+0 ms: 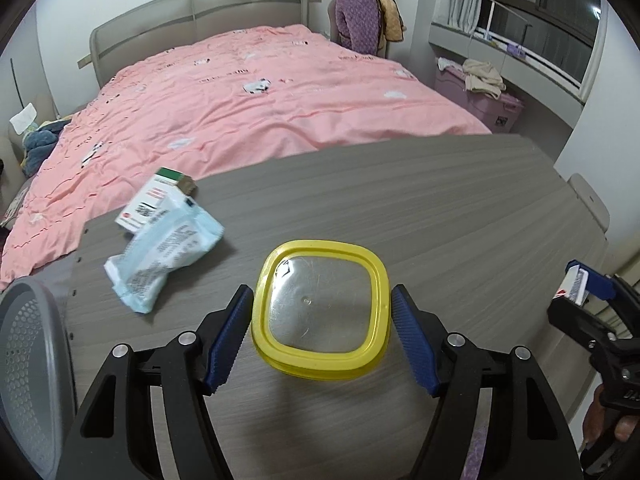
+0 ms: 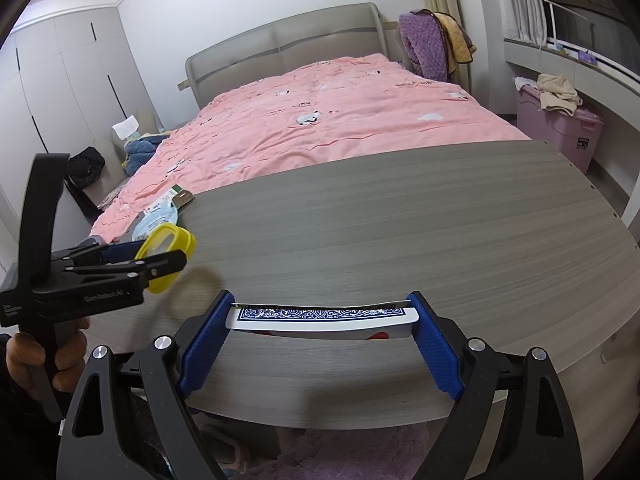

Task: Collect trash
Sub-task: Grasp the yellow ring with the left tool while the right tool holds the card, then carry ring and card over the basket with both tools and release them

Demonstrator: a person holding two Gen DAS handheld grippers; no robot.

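Note:
My left gripper (image 1: 320, 332) is shut on a yellow-rimmed clear square lid (image 1: 320, 312), held above the grey wooden table (image 1: 440, 208). The lid also shows in the right wrist view (image 2: 170, 246), pinched by the left gripper (image 2: 160, 258). My right gripper (image 2: 322, 320) is shut on a playing-card box (image 2: 320, 320) with a blue patterned back, held across its width over the table's near edge. It shows at the right of the left wrist view (image 1: 576, 280). A light blue wrapper (image 1: 164, 256) and a white and green small box (image 1: 154, 200) lie on the table's left.
A grey perforated basket (image 1: 28, 360) stands at the table's left end. A bed with a pink cover (image 1: 260, 100) lies beyond the table. A pink storage bin (image 2: 556, 128) with cloth on it stands at the right by the window sill.

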